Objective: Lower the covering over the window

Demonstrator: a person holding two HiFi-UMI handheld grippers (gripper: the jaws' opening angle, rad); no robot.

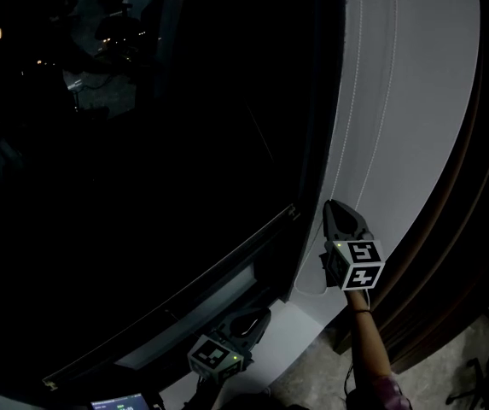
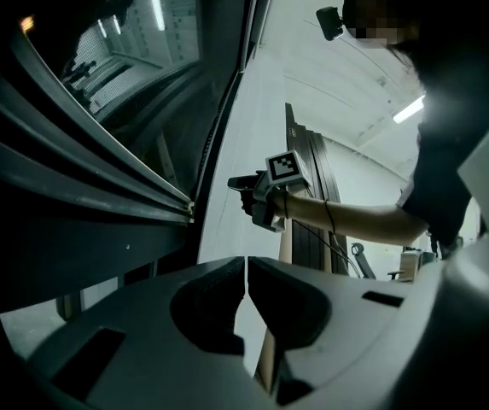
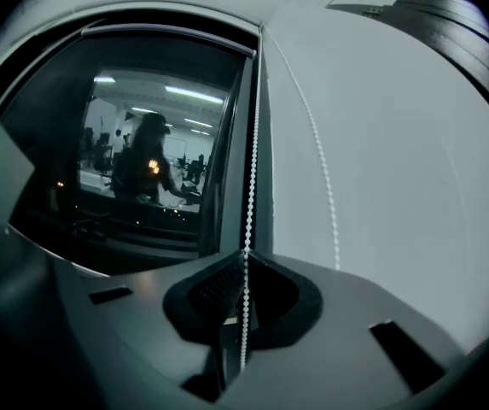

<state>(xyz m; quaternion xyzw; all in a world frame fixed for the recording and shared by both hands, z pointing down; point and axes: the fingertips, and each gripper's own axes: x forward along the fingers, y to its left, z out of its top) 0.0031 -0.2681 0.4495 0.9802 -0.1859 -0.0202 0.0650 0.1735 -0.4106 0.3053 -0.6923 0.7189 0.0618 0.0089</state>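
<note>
Right hand-held gripper (image 3: 244,254) is clamped on the thin white beaded cord (image 3: 250,161), which hangs down the centre of the frame beside the dark glass window (image 3: 142,169), against the pale wall (image 3: 398,186); left hand-held gripper (image 2: 246,261), lower centre, is closed and empty

Right of the window (image 3: 142,143), bead chain (image 3: 250,169) hangs against wall (image 3: 398,161).

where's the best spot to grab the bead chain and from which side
Take the strand of the bead chain nearest the window frame, on its straight hanging run, coming level from the room side, pads either side. It hangs vertical, so beads should stop slipping. The right claw is shut on it that way.
</note>
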